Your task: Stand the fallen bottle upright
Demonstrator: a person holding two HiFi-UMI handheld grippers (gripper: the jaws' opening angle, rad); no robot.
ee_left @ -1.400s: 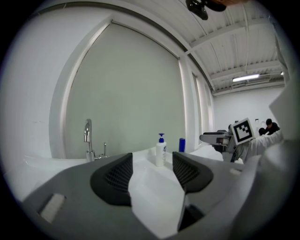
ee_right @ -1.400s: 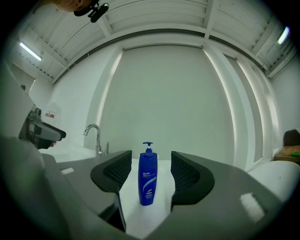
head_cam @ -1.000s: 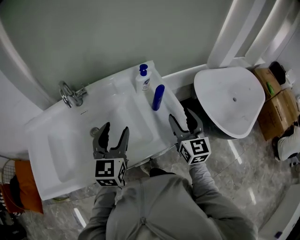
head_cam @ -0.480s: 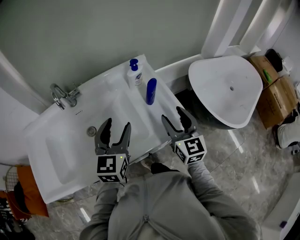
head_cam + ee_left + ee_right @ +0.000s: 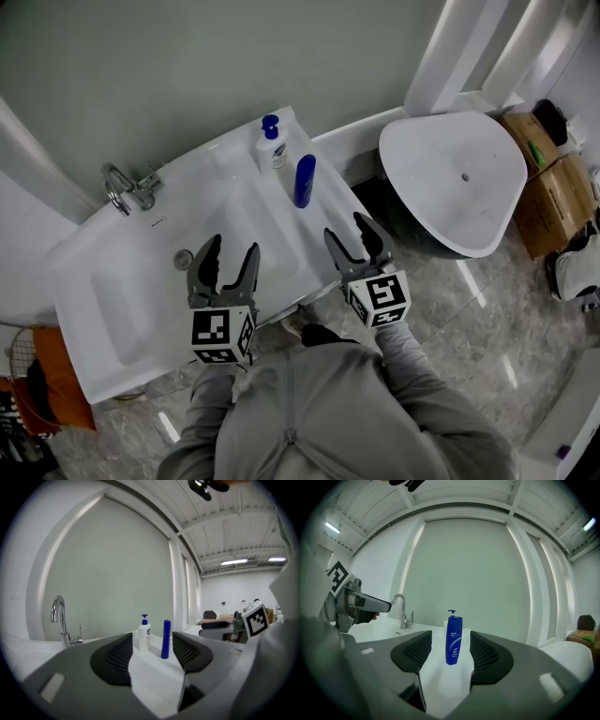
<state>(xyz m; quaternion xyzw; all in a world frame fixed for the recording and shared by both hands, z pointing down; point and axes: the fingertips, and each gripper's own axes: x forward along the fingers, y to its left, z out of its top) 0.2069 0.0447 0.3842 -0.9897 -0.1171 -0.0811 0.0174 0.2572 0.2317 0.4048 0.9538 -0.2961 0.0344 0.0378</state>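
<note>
A slim blue bottle (image 5: 303, 181) stands upright on the right ledge of the white sink (image 5: 112, 309), next to a white pump bottle (image 5: 272, 145). My right gripper (image 5: 349, 232) hovers at the sink's front right corner, a short way in front of the blue bottle, jaws apart and empty. In the right gripper view the blue bottle (image 5: 453, 639) shows in the distance between that gripper's (image 5: 450, 657) jaws, untouched. My left gripper (image 5: 230, 251) hangs over the basin, open and empty. In the left gripper view both the blue bottle (image 5: 166, 639) and the pump bottle (image 5: 144, 632) stand beyond my left gripper (image 5: 152, 657).
A chrome faucet (image 5: 124, 189) rises at the sink's back left, and a drain (image 5: 184, 259) lies in the basin. A large white rounded fixture (image 5: 459, 178) stands right of the sink, with cardboard boxes (image 5: 553, 202) beyond it. The floor is glossy tile.
The head view has shifted a little. Both grippers and both bottles keep their places.
</note>
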